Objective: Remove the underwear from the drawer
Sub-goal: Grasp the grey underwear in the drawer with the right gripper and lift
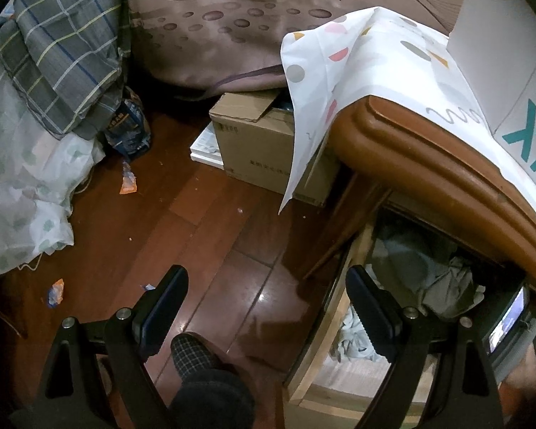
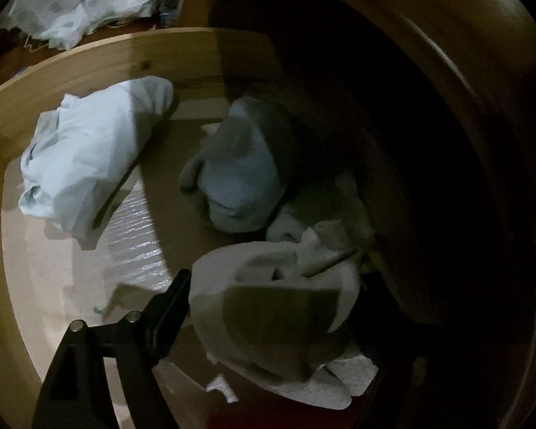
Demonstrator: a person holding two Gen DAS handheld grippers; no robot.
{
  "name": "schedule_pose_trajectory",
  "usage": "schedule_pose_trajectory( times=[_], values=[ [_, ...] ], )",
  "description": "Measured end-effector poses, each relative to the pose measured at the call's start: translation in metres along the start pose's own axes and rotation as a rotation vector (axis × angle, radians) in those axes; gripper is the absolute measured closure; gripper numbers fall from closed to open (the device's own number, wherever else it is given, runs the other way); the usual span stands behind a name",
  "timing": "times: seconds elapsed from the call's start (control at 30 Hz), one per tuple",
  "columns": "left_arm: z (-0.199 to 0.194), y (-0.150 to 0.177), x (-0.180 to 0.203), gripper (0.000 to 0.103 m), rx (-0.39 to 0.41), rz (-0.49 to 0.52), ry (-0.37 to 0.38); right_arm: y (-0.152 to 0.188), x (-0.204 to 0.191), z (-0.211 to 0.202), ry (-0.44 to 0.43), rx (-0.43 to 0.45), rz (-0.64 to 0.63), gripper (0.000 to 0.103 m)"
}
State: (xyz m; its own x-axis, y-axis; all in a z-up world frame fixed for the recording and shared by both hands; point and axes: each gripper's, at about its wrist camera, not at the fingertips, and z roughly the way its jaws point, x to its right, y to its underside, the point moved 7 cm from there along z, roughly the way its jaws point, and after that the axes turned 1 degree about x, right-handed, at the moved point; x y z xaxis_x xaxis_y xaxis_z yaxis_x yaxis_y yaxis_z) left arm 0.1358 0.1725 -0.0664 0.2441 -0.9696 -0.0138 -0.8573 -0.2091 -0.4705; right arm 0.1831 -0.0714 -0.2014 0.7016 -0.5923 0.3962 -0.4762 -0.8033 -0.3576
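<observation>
The wooden drawer (image 1: 343,307) stands open under the brown cabinet top (image 1: 428,157), with grey garments (image 1: 443,279) inside. My left gripper (image 1: 268,304) is open and empty above the floor, left of the drawer. In the right wrist view my right gripper (image 2: 275,307) is inside the drawer (image 2: 89,60), its jaws apart around a pale grey piece of underwear (image 2: 268,321) that fills the gap. Its right finger is hidden by cloth and shadow. A light blue garment (image 2: 85,157) and a grey-blue bundle (image 2: 239,175) lie farther in.
A cardboard box (image 1: 264,146) stands on the wood floor (image 1: 182,221) by the cabinet. A patterned cloth (image 1: 339,82) hangs over the cabinet top. Plaid bedding (image 1: 60,53) is at left. Wrappers (image 1: 128,182) litter the floor. A slippered foot (image 1: 196,357) is below the gripper.
</observation>
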Motion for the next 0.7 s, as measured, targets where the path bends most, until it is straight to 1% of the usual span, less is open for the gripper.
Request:
schedule_pose_trajectory(
  times=[0.03,0.1,0.2,0.27,0.43,0.5,0.6,0.7],
  values=[
    [0.0,0.0,0.0,0.015,0.0,0.001,0.001,0.001,0.001,-0.001,0.008,-0.008,0.006,0.034],
    [0.0,0.0,0.002,0.015,0.002,0.005,0.004,0.004,0.001,-0.005,-0.001,-0.02,0.022,0.046],
    [0.001,0.001,0.006,0.015,-0.005,0.014,0.007,0.015,0.001,-0.02,-0.032,-0.046,0.068,0.056],
    [0.001,0.002,0.009,0.015,-0.011,0.027,0.011,0.031,0.005,-0.027,-0.054,-0.064,0.076,0.059],
    [0.003,0.007,0.021,0.015,-0.014,0.068,0.03,0.047,-0.002,-0.05,-0.1,-0.101,0.087,0.062],
    [0.006,0.009,0.024,0.015,-0.017,0.083,0.022,0.053,-0.007,-0.062,-0.116,-0.117,0.082,0.063],
    [0.009,0.011,0.029,0.015,-0.029,0.1,0.026,0.056,-0.013,-0.083,-0.146,-0.11,0.086,0.063],
    [0.01,0.014,0.036,0.015,-0.031,0.121,0.028,0.059,-0.012,-0.105,-0.172,-0.091,0.139,0.063]
  ],
)
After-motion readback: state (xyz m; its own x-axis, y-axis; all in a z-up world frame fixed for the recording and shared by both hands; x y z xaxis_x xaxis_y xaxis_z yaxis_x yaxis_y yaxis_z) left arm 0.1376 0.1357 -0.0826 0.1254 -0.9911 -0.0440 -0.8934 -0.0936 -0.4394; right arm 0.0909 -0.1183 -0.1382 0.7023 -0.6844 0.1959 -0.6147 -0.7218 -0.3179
